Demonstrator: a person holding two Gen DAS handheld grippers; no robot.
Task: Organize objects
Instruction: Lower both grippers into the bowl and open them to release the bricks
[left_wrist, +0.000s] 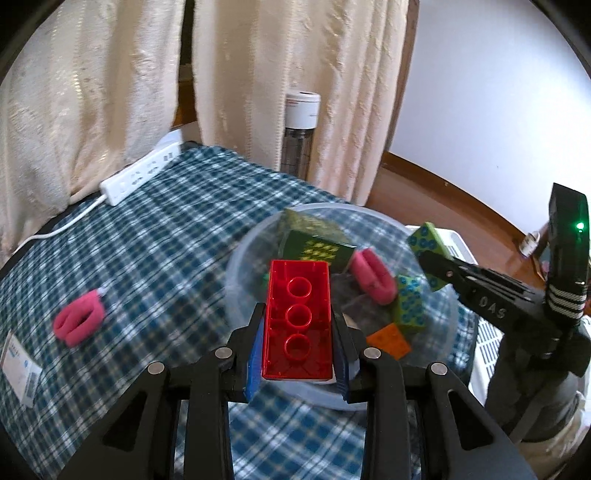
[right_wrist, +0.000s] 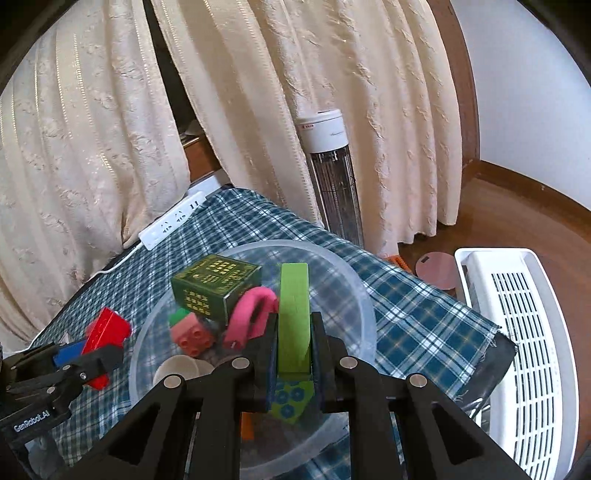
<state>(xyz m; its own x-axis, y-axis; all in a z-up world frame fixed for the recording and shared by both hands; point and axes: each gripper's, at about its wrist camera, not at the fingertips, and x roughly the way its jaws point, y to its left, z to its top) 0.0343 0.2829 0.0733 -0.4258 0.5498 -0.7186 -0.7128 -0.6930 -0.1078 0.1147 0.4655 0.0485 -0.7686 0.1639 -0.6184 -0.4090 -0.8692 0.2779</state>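
Note:
My left gripper (left_wrist: 299, 317) is shut on a clear red brick (left_wrist: 297, 295), underside up, held over the near rim of a clear plastic bowl (left_wrist: 240, 266). In the bowl lie a dark green box (left_wrist: 317, 251), a pink clip (left_wrist: 373, 277), a green block with blue circles (left_wrist: 408, 306) and an orange piece (left_wrist: 389, 341). My right gripper (right_wrist: 293, 332) is shut on a long green block (right_wrist: 293, 295) above the bowl (right_wrist: 343, 266). The right wrist view also shows the left gripper (right_wrist: 92, 354) with the red brick (right_wrist: 107, 328), and a small pink brick (right_wrist: 192, 332).
A second pink clip (left_wrist: 79, 319) and a white card (left_wrist: 18, 365) lie on the checked cloth (left_wrist: 166, 240). A power strip (left_wrist: 140, 173) sits at the far edge. A white slatted basket (right_wrist: 517, 332) stands off the table's right, a tower heater (right_wrist: 332, 177) by the curtains.

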